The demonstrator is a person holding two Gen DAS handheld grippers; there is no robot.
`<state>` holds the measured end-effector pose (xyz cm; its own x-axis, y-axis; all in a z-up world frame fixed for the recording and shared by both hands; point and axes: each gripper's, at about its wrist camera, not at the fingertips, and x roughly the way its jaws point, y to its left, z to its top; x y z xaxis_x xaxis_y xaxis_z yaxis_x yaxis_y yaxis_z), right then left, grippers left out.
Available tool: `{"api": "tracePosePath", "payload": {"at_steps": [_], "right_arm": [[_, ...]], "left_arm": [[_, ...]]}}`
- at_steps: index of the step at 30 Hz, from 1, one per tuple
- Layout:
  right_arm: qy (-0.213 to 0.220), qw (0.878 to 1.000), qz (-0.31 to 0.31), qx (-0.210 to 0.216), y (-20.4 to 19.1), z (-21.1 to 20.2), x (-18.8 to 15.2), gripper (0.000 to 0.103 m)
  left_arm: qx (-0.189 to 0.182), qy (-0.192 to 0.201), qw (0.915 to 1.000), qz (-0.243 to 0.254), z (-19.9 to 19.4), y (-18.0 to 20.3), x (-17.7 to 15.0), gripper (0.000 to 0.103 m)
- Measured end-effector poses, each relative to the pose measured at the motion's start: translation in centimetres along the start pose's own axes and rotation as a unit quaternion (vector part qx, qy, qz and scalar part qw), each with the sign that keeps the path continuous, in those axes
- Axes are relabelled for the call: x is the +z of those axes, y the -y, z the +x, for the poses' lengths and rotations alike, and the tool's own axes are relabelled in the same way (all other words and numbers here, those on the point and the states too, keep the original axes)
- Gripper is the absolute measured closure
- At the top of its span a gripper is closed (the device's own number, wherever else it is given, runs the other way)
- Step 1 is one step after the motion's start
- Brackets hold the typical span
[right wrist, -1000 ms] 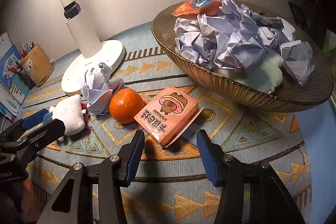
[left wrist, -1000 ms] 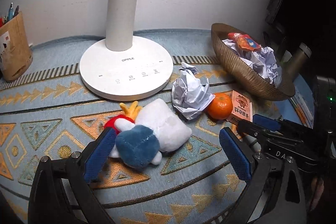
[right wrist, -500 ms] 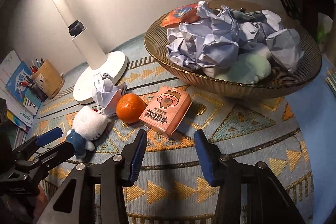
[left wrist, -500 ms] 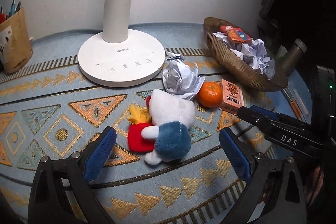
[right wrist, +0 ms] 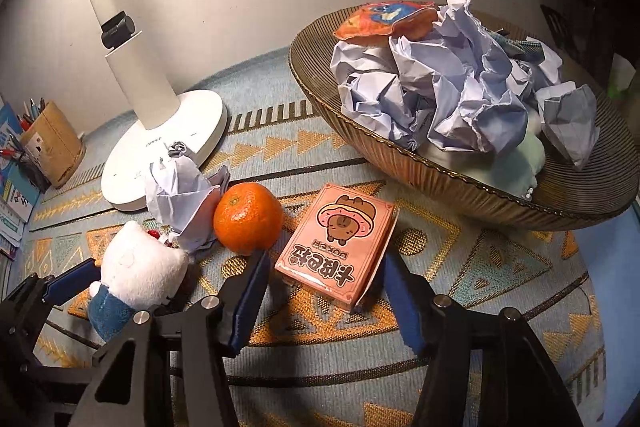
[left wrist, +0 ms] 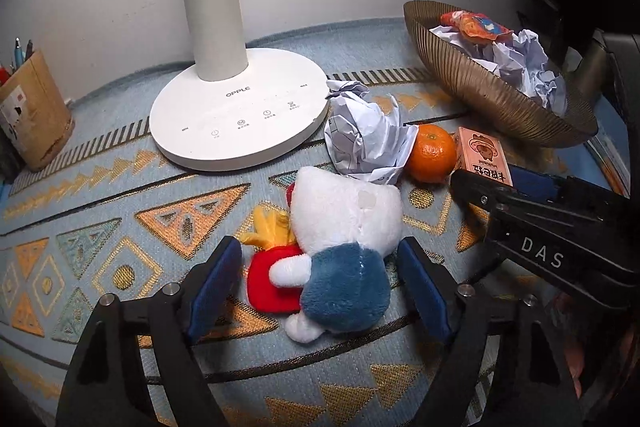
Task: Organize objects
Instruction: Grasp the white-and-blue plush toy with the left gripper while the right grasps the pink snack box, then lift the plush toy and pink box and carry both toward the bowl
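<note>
Your left claw (left wrist: 320, 283) is spread wide around the plush toy (left wrist: 344, 247), which lies on the patterned mat (left wrist: 120, 227) — blue pads on either side, not yet pressing it. Your right claw (right wrist: 322, 291) is likewise released, flanking the near end of the pink card box (right wrist: 336, 247). The orange (right wrist: 248, 219) sits just beside that box, touching the crumpled paper (right wrist: 180, 191) — the bowl (right wrist: 460, 183) behind is heaped with more paper.

Lamp-lit wall glare — dark, warped edges.
</note>
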<state>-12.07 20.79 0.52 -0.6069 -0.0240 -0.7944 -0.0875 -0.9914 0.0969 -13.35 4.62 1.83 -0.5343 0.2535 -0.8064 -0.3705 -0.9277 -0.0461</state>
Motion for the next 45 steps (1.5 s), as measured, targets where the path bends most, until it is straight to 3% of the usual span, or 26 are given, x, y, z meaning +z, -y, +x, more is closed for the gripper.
{"api": "tracePosePath", "payload": {"at_steps": [2,6,11,16,18,21,24,26,28,29,33,35,36,37,39,42,45], "right_arm": [[-0.001,1.0,-0.009,0.011,0.5,-0.1,0.0,0.055],[-0.005,0.998,-0.036,0.049,1.4,-1.1,-0.9,0.058],[-0.02,0.987,-0.12,0.108,2.6,-3.8,-4.1,0.058],[-0.036,0.971,-0.2,0.124,4.8,-6.4,-7.5,0.058],[-0.042,0.973,-0.192,0.124,6.0,-6.7,-7.8,0.056],[-0.045,0.979,-0.142,0.14,7.2,-6.6,-7.6,0.037],[-0.04,0.982,-0.111,0.145,7.0,-6.4,-7.4,0.037],[-0.037,0.984,-0.114,0.135,6.4,-6.2,-7.1,0.037],[-0.035,0.985,-0.12,0.119,5.6,-5.9,-6.8,0.037],[-0.034,0.985,-0.125,0.11,5.3,-5.7,-6.7,0.037],[-0.027,0.986,-0.138,0.094,4.3,-5.3,-6.5,0.037],[-0.023,0.985,-0.149,0.08,3.7,-5.1,-6.4,0.044],[-0.021,0.985,-0.157,0.071,3.4,-5.0,-6.4,0.05],[-0.018,0.984,-0.165,0.061,3.2,-5.0,-6.4,0.056],[-0.015,0.983,-0.172,0.061,3.0,-5.1,-6.6,0.062],[-0.013,0.983,-0.171,0.07,3.2,-5.5,-6.9,0.063],[-0.009,0.983,-0.154,0.103,4.0,-6.9,-7.2,0.063]], "left_arm": [[-0.005,0.003,1.0,-0.003,0.0,0.0,-0.1,0.035],[0.0,0.02,0.9998,0.004,-1.3,0.5,-0.5,0.056],[-0.024,0.014,0.9994,-0.022,-3.3,0.7,-2.3,0.056],[-0.043,0.003,0.9981,-0.044,-4.8,1.6,-5.1,0.056],[-0.029,0.007,0.9988,-0.039,-5.5,2.2,-5.8,0.056],[-0.016,0.011,0.9995,-0.025,-5.7,3.1,-6.5,0.056],[0.01,0.013,0.9998,-0.009,-5.5,3.7,-6.5,0.055],[0.014,0.011,0.9998,-0.009,-5.3,3.7,-6.3,0.047],[0.007,0.016,0.9997,-0.015,-5.6,3.5,-6.4,0.016],[0.008,0.024,0.9995,-0.019,-5.8,3.4,-6.5,0.011],[0.022,0.042,0.9985,-0.028,-5.8,3.0,-5.9,0.008],[0.032,0.034,0.9985,-0.028,-5.2,3.1,-5.6,0.009],[0.037,0.029,0.9986,-0.026,-4.8,3.2,-5.5,0.019],[0.041,0.021,0.9987,-0.021,-4.4,3.4,-5.5,0.04],[0.022,0.018,0.9995,-0.016,-4.3,3.9,-5.5,0.059],[0.042,0.032,0.9986,0.009,-5.1,5.4,-5.4,0.063],[0.015,0.05,0.9985,0.015,-6.8,6.5,-4.8,0.063]]}}
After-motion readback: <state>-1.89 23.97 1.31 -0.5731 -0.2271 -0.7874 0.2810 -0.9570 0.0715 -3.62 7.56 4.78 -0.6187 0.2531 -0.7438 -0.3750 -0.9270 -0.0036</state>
